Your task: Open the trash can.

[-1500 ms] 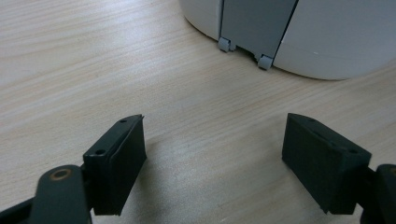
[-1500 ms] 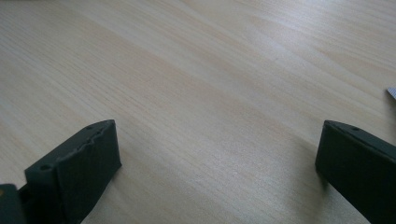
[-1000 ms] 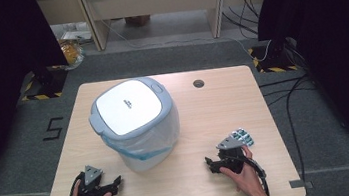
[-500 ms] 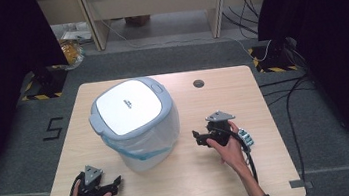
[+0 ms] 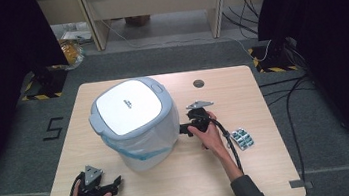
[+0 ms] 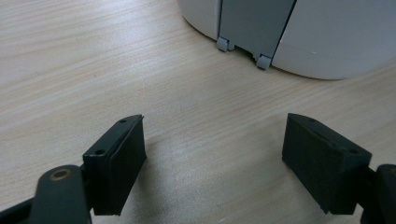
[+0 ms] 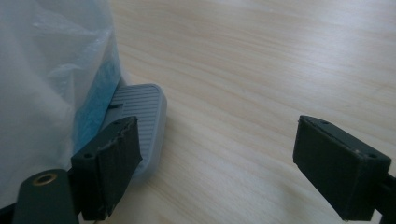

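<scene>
We have a pedal bin (image 5: 135, 125) standing on the worktop (image 5: 252, 169), left of centre, with its white lid (image 5: 125, 106) shut and a clear liner bag (image 5: 148, 146) with a blue drawstring spilling out below the rim. Well to the right of it, near the worktop's right edge, lies a blister pack of pills (image 5: 242, 138), untouched and apart from both tools.

Our right tool (image 5: 186, 128) sits low at the bin's right side, jaws spread wide and holding nothing. In the right gripper view the grey ribbed foot pedal (image 7: 142, 128) pokes out from under the liner, and 1 jaw sits just beside it, perhaps brushing its edge; we cannot tell whether it actually presses. The pedal looks level, not pushed down.

Our left tool (image 5: 112, 183) rests near the front left corner of the worktop, also wide open and empty. The left gripper view looks across bare wood at the bin's base, where a grey hinge panel (image 6: 254, 28) meets the white wall.

We judge the work to be at its start: the approach to the pedal is about done, but the lid is not yet raised, the pack is not yet picked up, and nothing has gone into the bin. What is left seems to be pressing the pedal, fetching the pack and dropping it in.
</scene>
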`<action>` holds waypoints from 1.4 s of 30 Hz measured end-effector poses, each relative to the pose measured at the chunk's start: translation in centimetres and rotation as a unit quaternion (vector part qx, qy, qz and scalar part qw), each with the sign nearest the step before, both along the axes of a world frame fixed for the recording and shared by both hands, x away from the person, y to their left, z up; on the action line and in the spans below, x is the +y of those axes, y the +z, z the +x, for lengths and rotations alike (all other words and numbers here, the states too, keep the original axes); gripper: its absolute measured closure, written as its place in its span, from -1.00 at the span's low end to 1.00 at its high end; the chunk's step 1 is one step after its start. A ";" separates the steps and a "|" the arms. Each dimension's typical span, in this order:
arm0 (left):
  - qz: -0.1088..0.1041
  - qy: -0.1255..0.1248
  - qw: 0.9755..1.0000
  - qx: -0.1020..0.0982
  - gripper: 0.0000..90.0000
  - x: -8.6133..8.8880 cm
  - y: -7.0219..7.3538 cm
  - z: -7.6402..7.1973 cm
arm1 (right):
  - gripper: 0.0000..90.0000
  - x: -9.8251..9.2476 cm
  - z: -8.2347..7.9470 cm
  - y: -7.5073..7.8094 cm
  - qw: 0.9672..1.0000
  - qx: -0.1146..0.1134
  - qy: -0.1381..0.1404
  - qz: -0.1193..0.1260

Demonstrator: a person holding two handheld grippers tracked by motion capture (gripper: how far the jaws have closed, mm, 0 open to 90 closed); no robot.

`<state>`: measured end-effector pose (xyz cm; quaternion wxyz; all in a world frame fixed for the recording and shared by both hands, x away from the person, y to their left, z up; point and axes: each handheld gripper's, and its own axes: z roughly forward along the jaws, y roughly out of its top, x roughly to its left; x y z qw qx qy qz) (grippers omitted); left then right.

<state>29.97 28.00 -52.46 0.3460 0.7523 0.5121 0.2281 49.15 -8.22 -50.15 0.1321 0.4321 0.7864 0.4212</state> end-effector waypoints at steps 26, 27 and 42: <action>0.000 0.001 1.000 0.000 -0.55 -0.2 0.0 0.0 | -0.80 -1.0 -7.3 -1.4 0.999 0.002 -0.034 0.023; -0.001 0.001 1.000 0.000 -0.55 -0.2 0.0 0.0 | -0.80 -1.1 -8.0 -1.5 0.999 -0.001 -0.031 0.023; 0.001 0.000 1.000 0.000 -0.55 -0.2 0.0 0.0 | -0.58 -3.0 -6.3 -0.2 0.997 0.001 -0.077 0.015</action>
